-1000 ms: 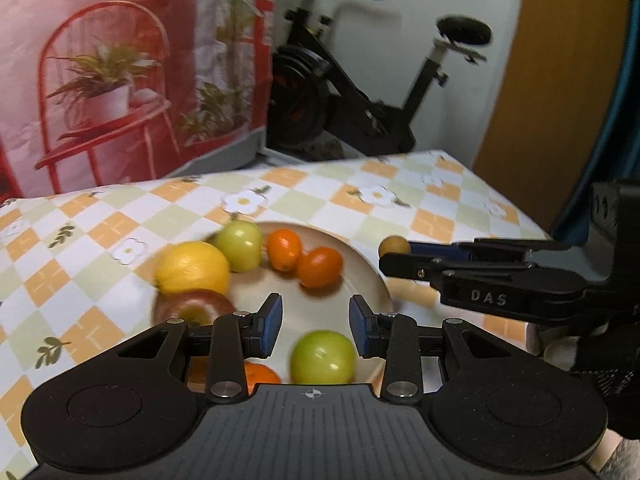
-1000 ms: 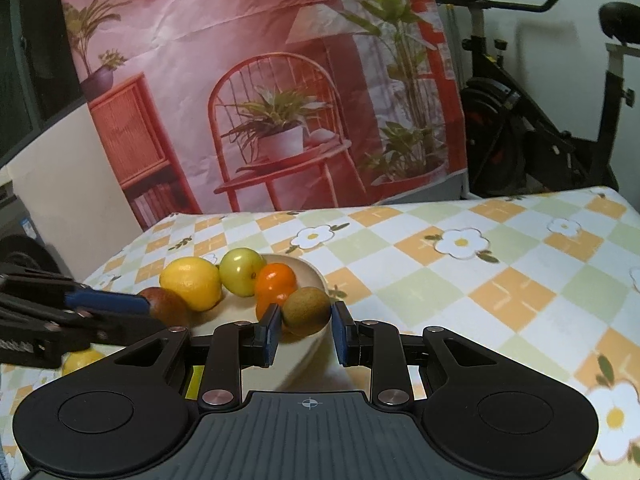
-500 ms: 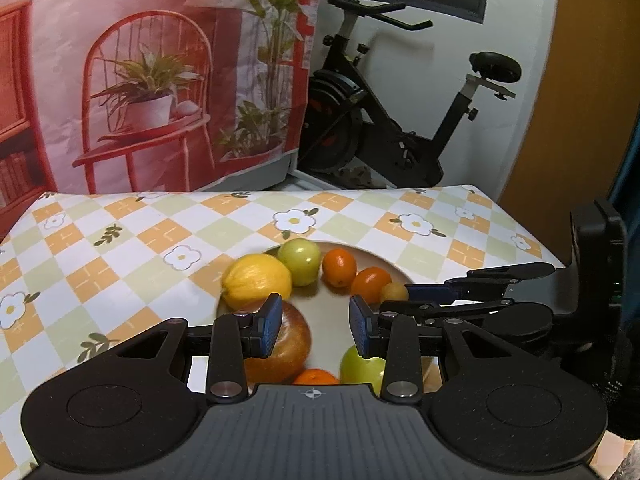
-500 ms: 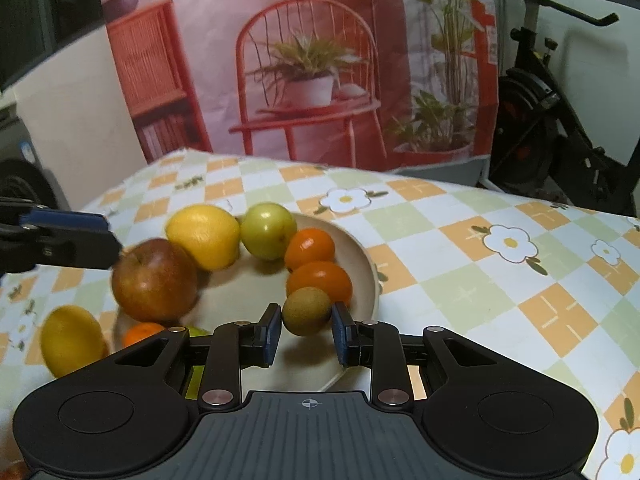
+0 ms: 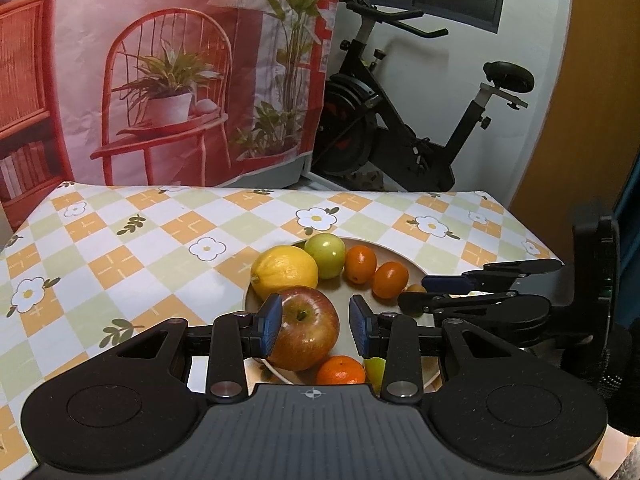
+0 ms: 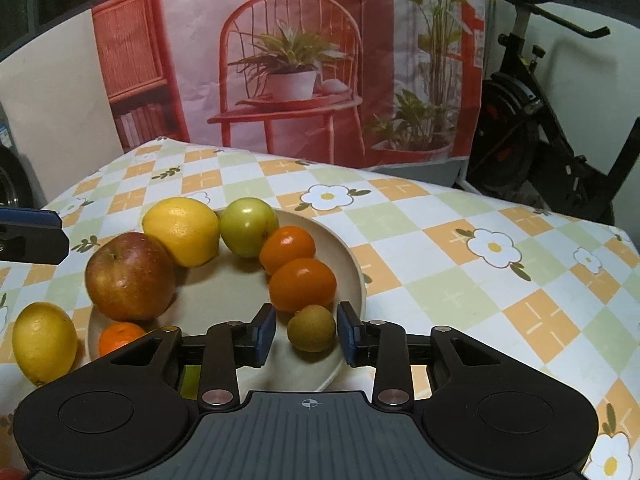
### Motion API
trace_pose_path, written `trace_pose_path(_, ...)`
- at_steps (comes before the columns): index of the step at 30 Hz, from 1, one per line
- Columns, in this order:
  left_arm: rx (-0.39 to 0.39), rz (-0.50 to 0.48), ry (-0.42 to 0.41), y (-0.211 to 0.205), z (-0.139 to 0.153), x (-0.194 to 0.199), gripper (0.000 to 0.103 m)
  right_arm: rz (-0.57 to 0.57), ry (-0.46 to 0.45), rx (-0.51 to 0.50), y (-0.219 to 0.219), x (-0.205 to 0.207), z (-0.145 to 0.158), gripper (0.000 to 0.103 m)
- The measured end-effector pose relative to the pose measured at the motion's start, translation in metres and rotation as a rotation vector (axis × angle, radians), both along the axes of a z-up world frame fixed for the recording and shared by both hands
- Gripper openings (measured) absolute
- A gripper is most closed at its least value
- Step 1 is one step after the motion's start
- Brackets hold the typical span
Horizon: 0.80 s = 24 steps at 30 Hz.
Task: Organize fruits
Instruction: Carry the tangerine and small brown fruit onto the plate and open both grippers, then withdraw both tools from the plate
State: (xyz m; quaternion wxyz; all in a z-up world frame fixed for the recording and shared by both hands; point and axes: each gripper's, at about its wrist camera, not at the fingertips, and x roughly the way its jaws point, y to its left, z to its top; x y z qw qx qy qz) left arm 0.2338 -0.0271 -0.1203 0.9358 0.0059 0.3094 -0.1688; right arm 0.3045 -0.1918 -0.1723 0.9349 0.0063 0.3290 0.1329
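The right gripper (image 6: 306,334) is opening its jaws, and the small brown kiwi (image 6: 312,328) sits between them on the beige plate (image 6: 352,264), with gaps on both sides. The left gripper (image 5: 314,324) is pressed nearly together, pinching nothing, above the red apple (image 5: 304,332) on the plate.

a black exercise bike (image 5: 404,120) stands by the white wall — beside it hangs a red printed backdrop (image 6: 304,56) showing a chair and plants.
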Motion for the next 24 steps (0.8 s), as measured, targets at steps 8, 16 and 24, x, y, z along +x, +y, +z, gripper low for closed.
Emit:
trace_pose_path(8,-0.011,0.011,0.006,0.007,0.001,-0.011,0.039,-0.049,-0.036,0.065,-0.015,-0.031,0.012,0.033)
trace_pose_path(16,-0.020,0.015,0.006,0.014,0.006,-0.032,0.039,-0.098,-0.071,0.164,-0.025,-0.079,0.021,0.033)
trace_pose_path(24,-0.021,0.005,0.015,0.014,0.002,-0.053,0.039,-0.132,-0.060,0.216,-0.022,-0.123,0.016,0.033)
